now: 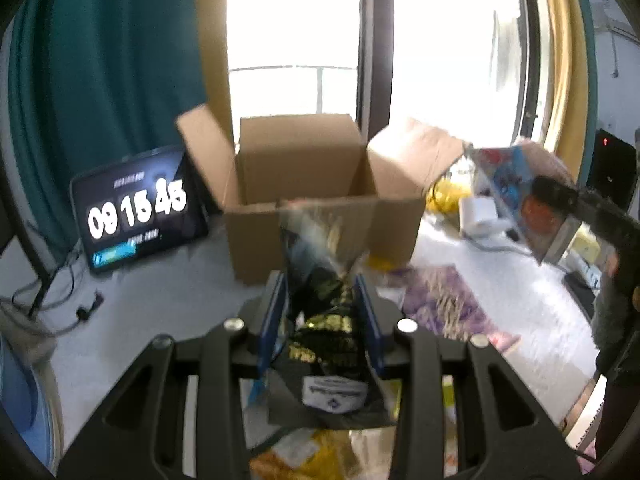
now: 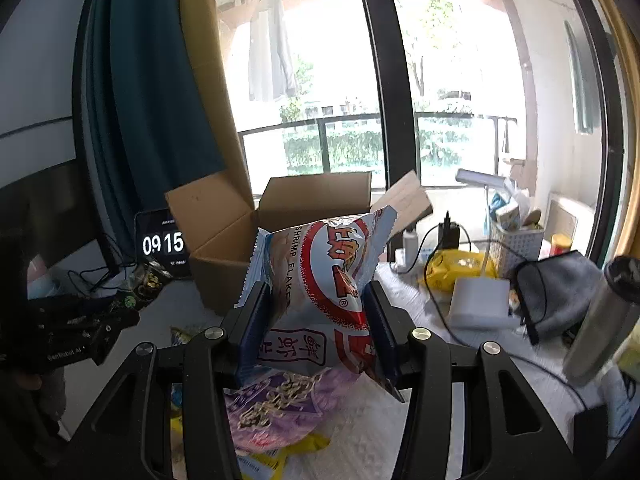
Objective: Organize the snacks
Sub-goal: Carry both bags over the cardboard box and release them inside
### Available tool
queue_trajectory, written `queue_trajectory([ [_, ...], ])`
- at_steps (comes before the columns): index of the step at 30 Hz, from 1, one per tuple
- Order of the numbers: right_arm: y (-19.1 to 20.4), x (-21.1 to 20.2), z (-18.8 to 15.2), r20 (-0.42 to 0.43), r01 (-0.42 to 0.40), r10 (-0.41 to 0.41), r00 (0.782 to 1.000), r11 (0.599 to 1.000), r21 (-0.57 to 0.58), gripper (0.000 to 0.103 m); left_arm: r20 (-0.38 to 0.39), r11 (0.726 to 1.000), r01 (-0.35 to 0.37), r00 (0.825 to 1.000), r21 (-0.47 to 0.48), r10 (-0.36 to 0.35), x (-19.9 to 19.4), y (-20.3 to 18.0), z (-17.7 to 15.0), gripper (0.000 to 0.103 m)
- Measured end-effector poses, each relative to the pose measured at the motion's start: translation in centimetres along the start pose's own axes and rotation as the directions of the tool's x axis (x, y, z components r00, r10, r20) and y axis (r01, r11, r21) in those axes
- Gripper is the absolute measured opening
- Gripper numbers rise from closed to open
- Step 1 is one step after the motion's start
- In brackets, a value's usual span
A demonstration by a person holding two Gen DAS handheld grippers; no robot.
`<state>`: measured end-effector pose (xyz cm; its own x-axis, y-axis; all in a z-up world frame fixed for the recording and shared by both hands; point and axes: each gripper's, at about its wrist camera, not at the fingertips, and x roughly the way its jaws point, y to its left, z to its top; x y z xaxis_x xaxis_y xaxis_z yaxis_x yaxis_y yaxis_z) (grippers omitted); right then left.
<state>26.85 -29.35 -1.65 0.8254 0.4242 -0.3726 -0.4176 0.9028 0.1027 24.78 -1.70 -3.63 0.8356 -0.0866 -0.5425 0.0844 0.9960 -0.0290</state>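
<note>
L wrist view: left gripper [image 1: 322,300] jaws pinch black-and-gold foil snack bag [image 1: 324,320], held above white bench [image 1: 168,300], in front of open brown cardboard box [image 1: 304,176].
R wrist view: right gripper [image 2: 318,320] jaws pinch red-white-blue shrimp flakes bag [image 2: 324,280], raised just before box; purple noodle packet [image 2: 276,404] lies on bench below.

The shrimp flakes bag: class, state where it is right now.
In the right wrist view, the shrimp flakes bag sits centre frame, clamped in the right gripper, in front of the open cardboard box and above a purple snack packet.
</note>
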Motion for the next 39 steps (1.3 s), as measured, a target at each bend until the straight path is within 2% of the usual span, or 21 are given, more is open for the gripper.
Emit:
queue_trajectory([
  [5,-0.3,0.7,1.4,0.034,0.011,-0.011,0.999,1.0,-0.01,0.051,0.062,0.999,-0.001,0.998,0.045,-0.002,1.1,0.1,3.0,0.036],
  [6,-0.4,0.8,1.8,0.044,0.012,-0.012,0.999,1.0,-0.009,0.051,0.063,0.999,0.0,0.998,0.053,-0.004,1.4,0.1,3.4,0.025],
  [10,-0.6,1.3,3.0,0.069,0.016,-0.016,0.997,1.0,-0.006,0.051,0.043,1.0,-0.005,0.999,0.024,0.004,2.7,1.4,4.2,0.025],
  [12,-0.6,1.3,3.3,0.078,0.015,-0.015,0.997,1.0,0.0,0.051,0.019,1.0,0.004,1.0,-0.013,-0.004,2.9,2.3,3.6,0.025],
  [14,-0.6,1.4,3.2,0.075,0.014,-0.014,0.997,1.0,0.004,0.051,-0.037,0.997,0.032,0.999,-0.067,-0.035,3.5,3.2,2.4,0.026],
  [18,-0.8,1.9,2.1,0.039,0.011,-0.011,0.999,1.0,0.017,0.051,-0.15,0.991,0.029,0.988,-0.127,-0.048,4.4,3.9,-1.0,0.031],
  [21,-0.9,2.1,1.3,0.017,0.012,-0.013,1.0,1.0,0.026,0.051,-0.208,0.987,0.047,0.975,-0.157,-0.079,4.9,3.1,-3.0,0.052],
  [22,-1.0,2.2,1.2,0.011,0.012,-0.013,1.0,0.999,0.031,0.051,-0.225,0.986,0.055,0.97,-0.154,-0.089,5.2,2.6,-3.8,0.053],
  [30,-1.2,1.6,0.7,0.005,0.015,-0.016,1.0,0.999,0.042,0.051,-0.328,0.997,0.045,0.943,-0.064,-0.063,7.8,-0.3,-7.4,0.052],
  [31,-1.2,1.5,0.6,0.006,0.017,-0.017,1.0,0.999,0.042,0.051,-0.345,0.997,0.045,0.936,-0.059,-0.063,8.1,-0.5,-7.7,0.051],
  [33,-1.4,1.2,0.6,0.009,0.022,-0.022,1.0,0.999,0.044,0.052,-0.368,0.996,0.062,0.926,-0.069,-0.084,8.6,-0.7,-8.3,0.043],
  [36,-1.6,0.8,0.6,0.014,0.027,-0.028,1.0,0.999,0.046,0.052,-0.356,0.997,0.068,0.931,-0.046,-0.08,8.1,-1.0,-8.2,0.035],
  [39,-1.6,0.8,0.7,0.017,0.029,-0.03,0.999,0.999,0.045,0.051,-0.327,0.996,0.078,0.941,-0.039,-0.087,7.2,-1.0,-7.6,0.033],
])
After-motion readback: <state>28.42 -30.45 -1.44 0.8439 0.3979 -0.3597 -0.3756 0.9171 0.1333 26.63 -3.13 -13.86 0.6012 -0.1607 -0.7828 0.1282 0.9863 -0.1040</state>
